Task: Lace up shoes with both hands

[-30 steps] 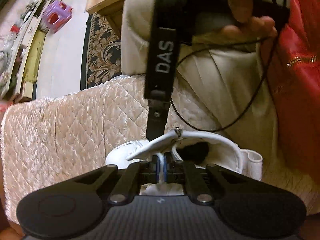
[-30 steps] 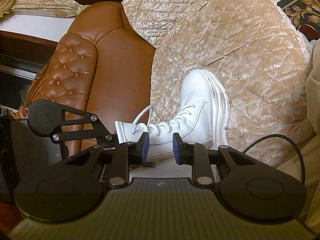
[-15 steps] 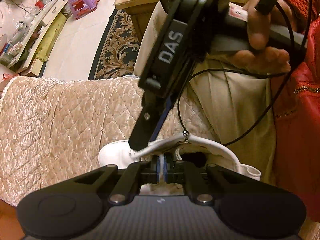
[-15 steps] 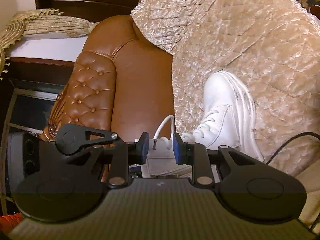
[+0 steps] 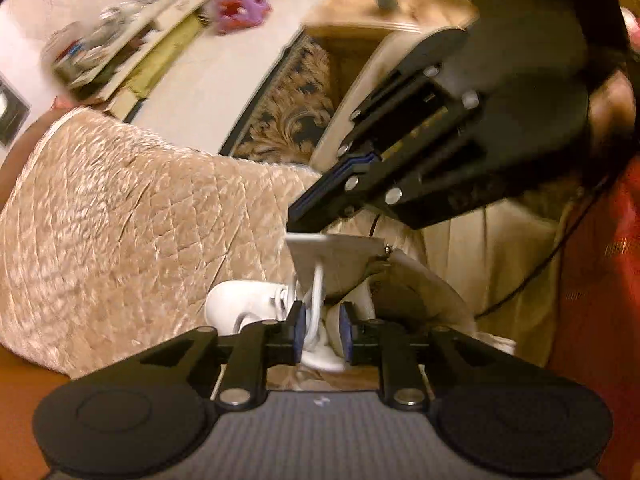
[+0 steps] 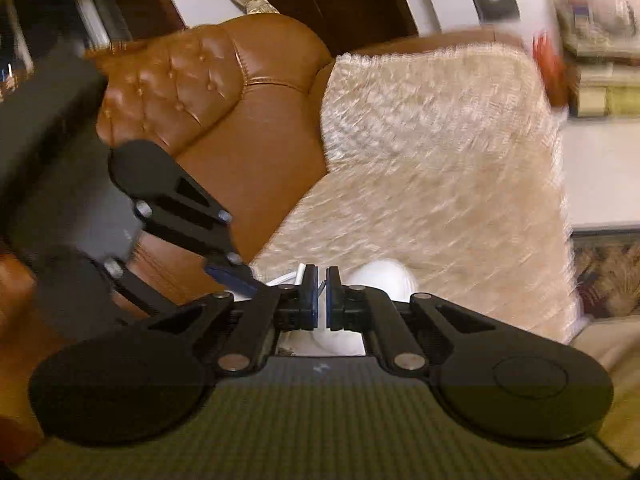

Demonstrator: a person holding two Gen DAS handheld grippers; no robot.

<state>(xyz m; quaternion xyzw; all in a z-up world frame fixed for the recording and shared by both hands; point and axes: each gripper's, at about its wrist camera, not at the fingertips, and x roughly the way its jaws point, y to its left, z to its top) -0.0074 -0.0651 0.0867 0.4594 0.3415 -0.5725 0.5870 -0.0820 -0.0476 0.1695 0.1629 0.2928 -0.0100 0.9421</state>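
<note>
A white lace-up boot (image 5: 240,304) lies on the quilted cover, its toe pointing away from me; the right wrist view shows only its toe (image 6: 384,276). My left gripper (image 5: 322,334) is a little open, and a loop of white lace (image 5: 318,292) runs loose between its pads. The right gripper (image 5: 294,222) comes in from the upper right, pads together at the corner of the boot's raised white flap (image 5: 332,256). In its own view the right gripper (image 6: 322,300) shows only a sliver of gap; what it pinches is hidden there. The left gripper (image 6: 240,278) sits just to its left.
The beige quilted cover (image 5: 120,220) drapes a brown leather sofa (image 6: 200,92). A person's beige trousers (image 5: 500,260) and red jacket (image 5: 600,280) fill the right side, with a black cable (image 5: 532,276) hanging there. Beyond lie a patterned rug (image 5: 296,112) and a purple stool (image 5: 240,4).
My left gripper, shut on the lace before, has opened. The right gripper has swung in, closed at the boot's flap and lifted it. Both views are blurred by motion.
</note>
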